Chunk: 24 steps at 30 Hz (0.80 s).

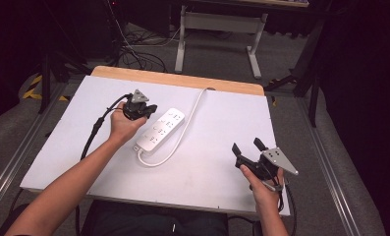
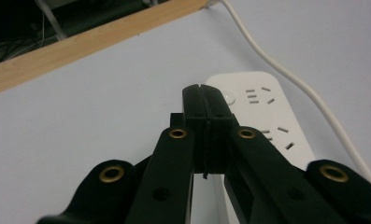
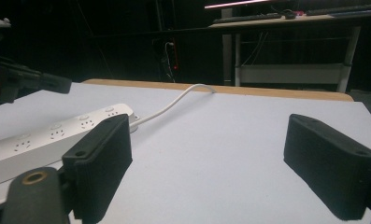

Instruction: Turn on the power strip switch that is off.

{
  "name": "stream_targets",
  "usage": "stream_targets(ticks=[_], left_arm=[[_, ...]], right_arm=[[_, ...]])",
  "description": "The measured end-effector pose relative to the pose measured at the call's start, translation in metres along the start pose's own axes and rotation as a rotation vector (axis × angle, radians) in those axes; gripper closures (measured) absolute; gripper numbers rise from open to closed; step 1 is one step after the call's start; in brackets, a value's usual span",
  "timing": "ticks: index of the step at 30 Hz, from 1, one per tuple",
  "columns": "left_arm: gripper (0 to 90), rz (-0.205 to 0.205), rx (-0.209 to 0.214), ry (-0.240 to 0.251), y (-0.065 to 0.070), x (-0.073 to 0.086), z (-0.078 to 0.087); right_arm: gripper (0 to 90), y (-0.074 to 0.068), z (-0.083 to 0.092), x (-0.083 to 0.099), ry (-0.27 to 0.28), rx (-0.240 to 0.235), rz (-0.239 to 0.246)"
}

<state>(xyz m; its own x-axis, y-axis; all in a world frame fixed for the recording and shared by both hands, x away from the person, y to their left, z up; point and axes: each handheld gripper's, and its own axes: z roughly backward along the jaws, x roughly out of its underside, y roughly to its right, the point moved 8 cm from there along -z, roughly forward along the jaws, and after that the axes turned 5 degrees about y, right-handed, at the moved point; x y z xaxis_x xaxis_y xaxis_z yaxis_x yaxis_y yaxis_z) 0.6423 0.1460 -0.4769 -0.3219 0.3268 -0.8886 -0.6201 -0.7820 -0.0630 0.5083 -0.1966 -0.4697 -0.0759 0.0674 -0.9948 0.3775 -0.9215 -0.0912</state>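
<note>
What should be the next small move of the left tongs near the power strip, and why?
Probably lower the left tongs onto the round button at the end of the power strip. Their jaws are shut, hovering just beside that end with nothing held, while the right tongs wait open, apart.

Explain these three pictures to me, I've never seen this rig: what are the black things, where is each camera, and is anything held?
A person holds a hand-held tool in each hand. The high view looks down on the white table; each other picture comes from a camera riding on one tool. A white power strip lies on the table, its cord running to the far edge. The left tool is shut with nothing between its jaws, its tip over the strip. The right tool is open and holds nothing, off to the side.
</note>
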Motion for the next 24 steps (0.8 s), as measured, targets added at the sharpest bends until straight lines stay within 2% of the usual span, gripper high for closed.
stream_targets(ticks=[4,9,19,24], left_arm=[[90.0,-0.003,-0.019,0.062,-0.002,-0.011,0.02],[90.0,0.019,-0.052,0.119,-0.009,-0.017,0.038],[90.0,0.027,-0.075,0.167,-0.009,-0.019,0.058],[90.0,0.041,-0.068,0.173,-0.006,-0.018,0.064]], right_arm=[[15.9,-0.001,0.001,-0.001,0.004,-0.003,-0.002],[15.9,-0.004,0.001,-0.002,0.006,-0.01,0.008],[15.9,-0.005,-0.001,-0.002,0.005,-0.015,0.013],[15.9,-0.005,-0.001,-0.003,0.006,-0.014,0.012]])
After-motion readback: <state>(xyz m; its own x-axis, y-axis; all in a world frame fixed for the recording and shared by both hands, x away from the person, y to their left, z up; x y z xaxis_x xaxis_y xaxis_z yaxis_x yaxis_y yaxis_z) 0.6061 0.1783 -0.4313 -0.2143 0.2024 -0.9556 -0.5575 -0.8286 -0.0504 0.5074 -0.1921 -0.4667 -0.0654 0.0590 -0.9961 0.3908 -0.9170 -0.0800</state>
